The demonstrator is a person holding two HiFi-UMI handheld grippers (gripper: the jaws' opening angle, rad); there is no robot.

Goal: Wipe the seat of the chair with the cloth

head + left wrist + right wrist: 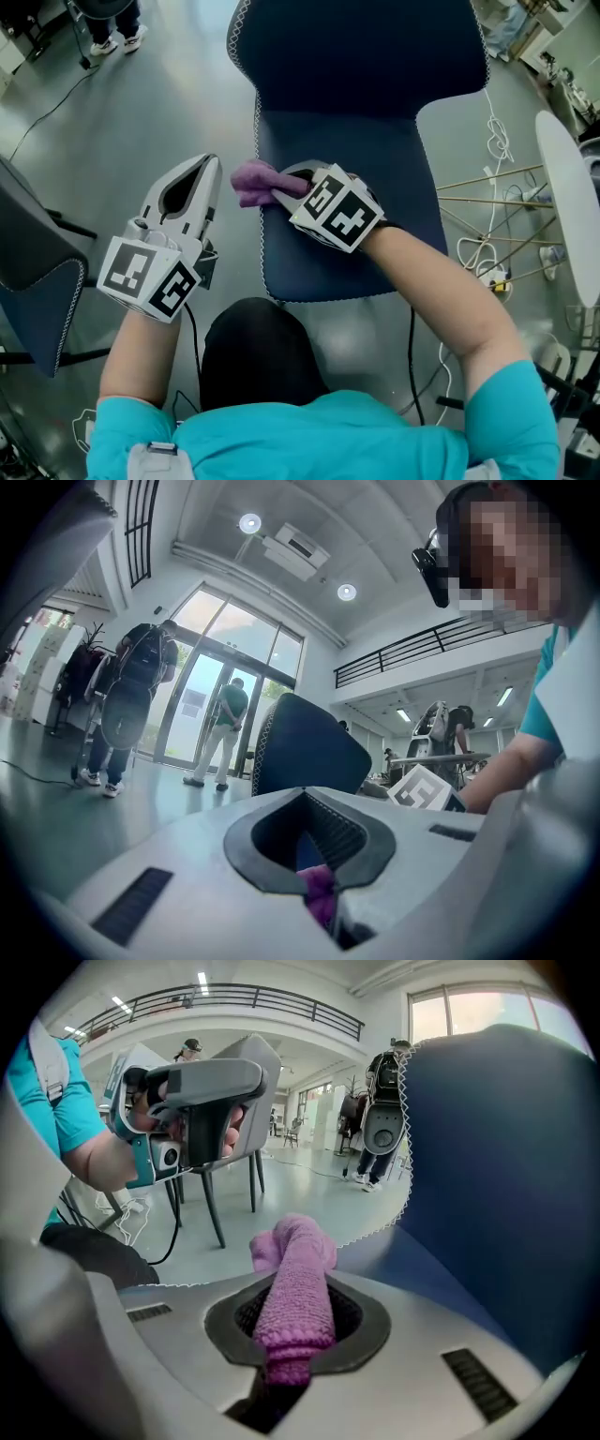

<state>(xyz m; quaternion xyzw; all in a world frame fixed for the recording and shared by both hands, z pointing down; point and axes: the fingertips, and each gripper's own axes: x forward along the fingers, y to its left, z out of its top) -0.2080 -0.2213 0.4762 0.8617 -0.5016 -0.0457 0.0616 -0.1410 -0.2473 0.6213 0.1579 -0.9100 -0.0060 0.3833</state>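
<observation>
Cloth (251, 180), pinched in right tongs (278, 192), is held at seat (375, 187) left edge; wiping judged begun, a pressed sweep across seat being required next; left tongs (206, 164), pressed together empty, beside seat.

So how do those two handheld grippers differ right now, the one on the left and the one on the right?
The right gripper is shut on the purple cloth; the left gripper has its jaws together on nothing. The right gripper is over the chair seat, near its left edge; the left gripper is held beside the chair, over the floor. Both are the same grey design.
</observation>
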